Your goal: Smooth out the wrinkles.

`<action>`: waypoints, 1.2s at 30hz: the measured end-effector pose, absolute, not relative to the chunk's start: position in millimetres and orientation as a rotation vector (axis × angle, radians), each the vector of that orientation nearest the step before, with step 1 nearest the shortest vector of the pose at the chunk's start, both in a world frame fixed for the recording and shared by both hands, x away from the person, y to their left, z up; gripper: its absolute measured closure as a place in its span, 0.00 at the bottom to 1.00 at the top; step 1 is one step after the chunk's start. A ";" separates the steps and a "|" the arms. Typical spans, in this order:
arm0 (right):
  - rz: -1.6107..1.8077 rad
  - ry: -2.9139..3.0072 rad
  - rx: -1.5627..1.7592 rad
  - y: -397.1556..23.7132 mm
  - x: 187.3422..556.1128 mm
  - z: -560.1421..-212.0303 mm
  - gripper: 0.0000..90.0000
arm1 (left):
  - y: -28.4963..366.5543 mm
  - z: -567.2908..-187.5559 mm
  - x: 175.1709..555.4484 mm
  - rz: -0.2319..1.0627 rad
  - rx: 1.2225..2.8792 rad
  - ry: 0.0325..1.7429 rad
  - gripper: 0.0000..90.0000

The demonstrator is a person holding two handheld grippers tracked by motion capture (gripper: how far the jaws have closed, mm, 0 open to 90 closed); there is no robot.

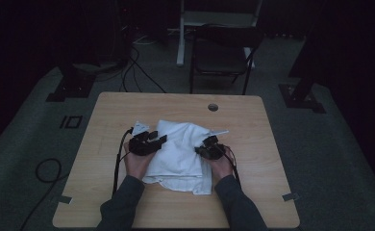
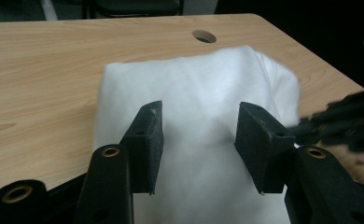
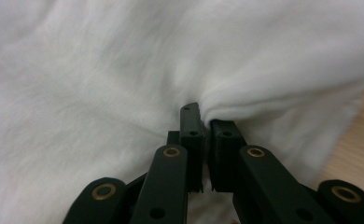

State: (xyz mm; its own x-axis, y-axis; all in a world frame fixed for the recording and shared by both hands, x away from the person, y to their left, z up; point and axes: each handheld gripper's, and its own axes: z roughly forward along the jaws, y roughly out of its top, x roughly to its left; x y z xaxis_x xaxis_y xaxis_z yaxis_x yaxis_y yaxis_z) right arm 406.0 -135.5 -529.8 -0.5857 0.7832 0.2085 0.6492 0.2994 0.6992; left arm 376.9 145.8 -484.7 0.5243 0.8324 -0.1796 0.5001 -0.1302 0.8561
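White cloth (image 3: pixel 101 93) edge pinched by right claw (image 3: pixel 203 123).

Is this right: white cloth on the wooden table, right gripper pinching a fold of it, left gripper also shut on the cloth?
Not quite. The left gripper is open, not shut: the left gripper view shows its jaws spread apart over the white cloth. The rest holds: the cloth lies on the wooden table, and the right gripper pinches a fold of it.
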 end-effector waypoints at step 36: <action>1.065 2.437 1.065 -133.5 408.4 -541.0 0.42 | 113.7 -519.8 355.1 0.434 1.832 1.046 0.55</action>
State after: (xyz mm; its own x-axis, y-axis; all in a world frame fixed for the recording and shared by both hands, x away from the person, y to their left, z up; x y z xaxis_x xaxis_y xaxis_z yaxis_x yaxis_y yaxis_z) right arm 408.4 -133.5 -541.0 -0.6908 0.7220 0.0385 0.5187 0.4578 0.7221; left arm 355.1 113.7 -519.8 0.5712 0.8088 -0.1398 0.4724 -0.1846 0.8619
